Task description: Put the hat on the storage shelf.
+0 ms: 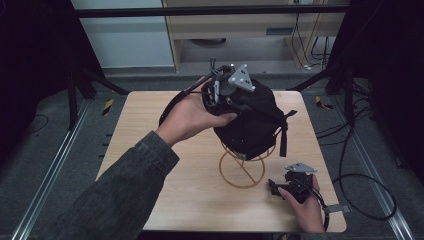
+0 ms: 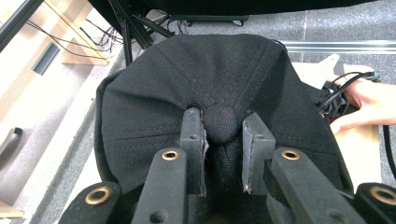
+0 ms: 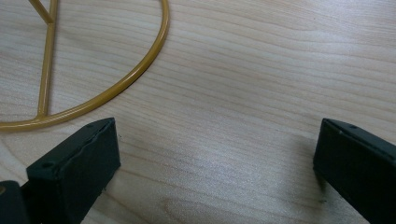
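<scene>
Dark curtains and grey carpet ring the pale square wooden table (image 1: 150,150) that we see from the high view. On it stands a thin gold wire stand (image 1: 243,170) with a round base ring, and a black fabric cap (image 1: 255,125) sits over its top. Our left gripper (image 1: 220,92) is pressed to the cap's crown from the far left side. Our right gripper (image 1: 285,187) rests low on the table near its right front corner, just beside the base ring.

From the left gripper view, the 2 jaws sit either side of the cap's small round top button (image 2: 222,122), the left one touching it, the right one with a sliver of gap; they are narrowly apart, not yet clamped. We judge this the risky point: the button is small and domed, so a squeeze could slip off it or catch only loose cloth. A pull on the crown could also tip the light stand, since nothing holds its base.

From the right gripper view, the jaws are wide apart over bare wood, with the gold ring to their left and nothing between them. A drift leftward could nudge it.
</scene>
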Action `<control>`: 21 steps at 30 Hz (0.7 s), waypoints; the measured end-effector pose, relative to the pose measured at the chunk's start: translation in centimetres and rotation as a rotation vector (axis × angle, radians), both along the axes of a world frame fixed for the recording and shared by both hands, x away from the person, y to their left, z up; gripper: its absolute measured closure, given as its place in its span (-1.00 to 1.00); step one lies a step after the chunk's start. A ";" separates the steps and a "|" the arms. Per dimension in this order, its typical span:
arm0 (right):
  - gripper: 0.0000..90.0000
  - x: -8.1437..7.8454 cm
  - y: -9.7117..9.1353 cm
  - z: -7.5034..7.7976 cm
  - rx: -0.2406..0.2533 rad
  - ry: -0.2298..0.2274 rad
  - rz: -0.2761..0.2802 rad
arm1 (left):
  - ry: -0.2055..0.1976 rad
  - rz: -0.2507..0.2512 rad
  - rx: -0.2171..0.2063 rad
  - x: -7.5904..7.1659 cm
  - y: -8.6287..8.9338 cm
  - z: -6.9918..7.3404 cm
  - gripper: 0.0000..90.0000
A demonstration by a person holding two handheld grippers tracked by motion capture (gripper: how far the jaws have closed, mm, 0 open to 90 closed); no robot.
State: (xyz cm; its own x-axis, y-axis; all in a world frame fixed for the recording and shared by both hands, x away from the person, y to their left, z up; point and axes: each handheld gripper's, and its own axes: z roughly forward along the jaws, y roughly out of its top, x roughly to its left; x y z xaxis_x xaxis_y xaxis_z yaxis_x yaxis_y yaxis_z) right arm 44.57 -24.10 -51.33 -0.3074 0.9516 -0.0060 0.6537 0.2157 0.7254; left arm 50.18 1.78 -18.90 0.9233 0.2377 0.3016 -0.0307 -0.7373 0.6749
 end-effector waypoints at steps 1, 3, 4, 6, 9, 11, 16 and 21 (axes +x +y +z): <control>-0.99 0.0 0.0 0.0 0.001 0.000 0.000 | 0.002 -0.001 0.006 0.0 -0.2 -0.1 0.64; -0.99 0.0 0.0 0.0 0.001 0.001 0.000 | 0.008 0.003 0.018 0.0 -0.5 -0.4 0.64; -0.99 0.0 0.0 0.0 0.002 0.001 -0.001 | 0.008 0.002 0.023 0.1 -0.6 -0.6 0.64; -0.99 0.0 0.0 0.0 0.001 0.001 0.000 | 0.016 -0.001 0.019 0.2 -0.9 -0.9 0.64; -0.99 0.0 0.0 0.0 0.001 0.001 0.000 | 0.023 -0.003 0.038 0.5 -1.3 -1.6 0.64; -0.99 0.0 0.0 0.0 0.001 0.001 0.000 | 0.030 0.000 0.044 0.6 -1.6 -2.0 0.64; -0.99 0.0 0.0 0.0 0.004 0.001 -0.001 | 0.040 0.005 0.052 0.9 -1.7 -2.7 0.64; -0.99 0.0 0.0 0.0 0.002 0.001 0.001 | 0.056 0.009 0.065 1.3 -1.9 -3.3 0.64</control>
State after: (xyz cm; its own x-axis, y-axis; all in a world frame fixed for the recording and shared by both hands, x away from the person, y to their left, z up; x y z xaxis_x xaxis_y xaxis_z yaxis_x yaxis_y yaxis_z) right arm 44.56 -24.09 -51.33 -0.3088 0.9511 -0.0038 0.6542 0.2153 0.7250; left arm 51.45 -0.16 -22.23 0.9370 0.2273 0.2652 0.0122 -0.7800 0.6257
